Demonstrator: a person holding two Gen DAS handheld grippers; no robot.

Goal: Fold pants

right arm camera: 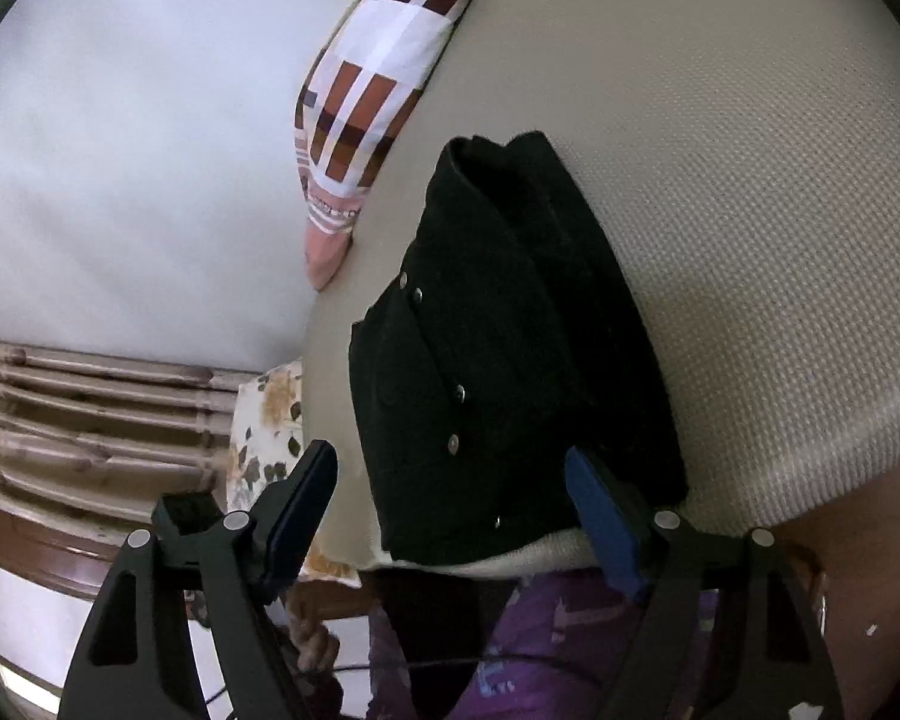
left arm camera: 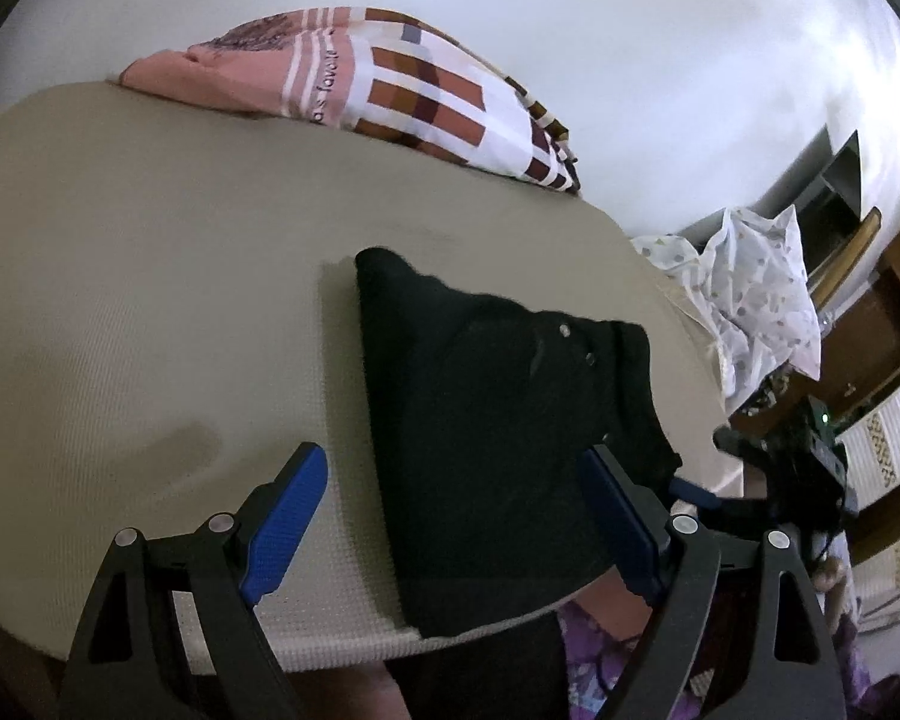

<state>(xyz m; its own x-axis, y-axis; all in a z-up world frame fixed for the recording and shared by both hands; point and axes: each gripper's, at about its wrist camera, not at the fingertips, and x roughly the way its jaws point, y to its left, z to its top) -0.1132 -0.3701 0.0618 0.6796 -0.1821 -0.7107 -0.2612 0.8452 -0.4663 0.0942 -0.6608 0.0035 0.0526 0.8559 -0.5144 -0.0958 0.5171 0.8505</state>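
Beige bed [left arm camera: 150, 240] is bearing the folded pants [left arm camera: 498, 420] at lower centre, partly overhanging its edge; left gripper [left arm camera: 456, 516] and right gripper [right arm camera: 450, 516] are hovering open, empty; any nudge risks dragging the stack off

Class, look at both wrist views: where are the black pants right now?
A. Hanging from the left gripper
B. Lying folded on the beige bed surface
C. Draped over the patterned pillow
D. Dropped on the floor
B: the black pants lie in a folded bundle on the beige bed surface, neither open gripper touching them.
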